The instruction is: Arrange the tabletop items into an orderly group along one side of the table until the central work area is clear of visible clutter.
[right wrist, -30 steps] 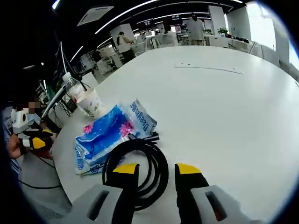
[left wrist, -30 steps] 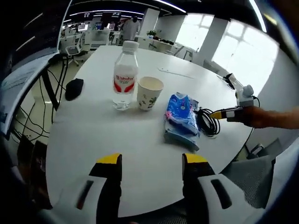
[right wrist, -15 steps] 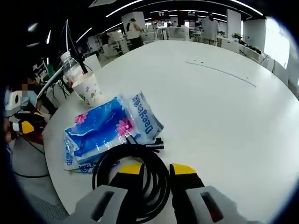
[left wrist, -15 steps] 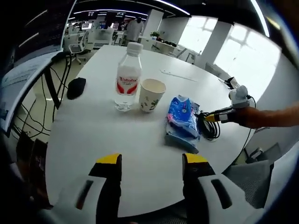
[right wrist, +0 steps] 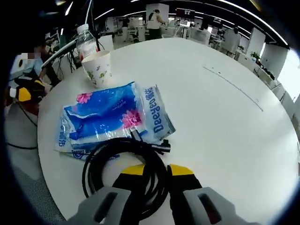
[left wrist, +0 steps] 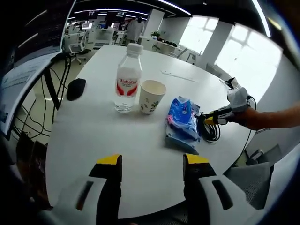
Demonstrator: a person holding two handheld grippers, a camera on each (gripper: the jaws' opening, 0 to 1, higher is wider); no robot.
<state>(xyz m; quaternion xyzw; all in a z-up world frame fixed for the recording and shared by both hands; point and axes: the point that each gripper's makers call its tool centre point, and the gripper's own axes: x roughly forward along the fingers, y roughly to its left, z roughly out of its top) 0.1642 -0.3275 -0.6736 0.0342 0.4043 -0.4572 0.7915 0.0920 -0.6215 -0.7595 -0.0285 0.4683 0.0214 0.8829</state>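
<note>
On the round white table (left wrist: 93, 131), a clear plastic water bottle with a red label (left wrist: 127, 78) stands touching a floral paper cup (left wrist: 152, 96). A blue plastic tissue pack (left wrist: 182, 121) lies toward the table's right edge, with a coiled black cable (right wrist: 126, 173) against it. The right gripper (right wrist: 156, 169) has its yellow-tipped jaws nearly together, pinching the cable's coil. The left gripper (left wrist: 152, 161) hangs above the near edge, jaws spread. A black computer mouse (left wrist: 75, 88) sits at the left edge.

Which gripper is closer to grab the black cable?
Right. The right gripper sits over the coiled black cable, jaws nearly closed around a strand. The left gripper hangs open over bare table, away from it.
</note>
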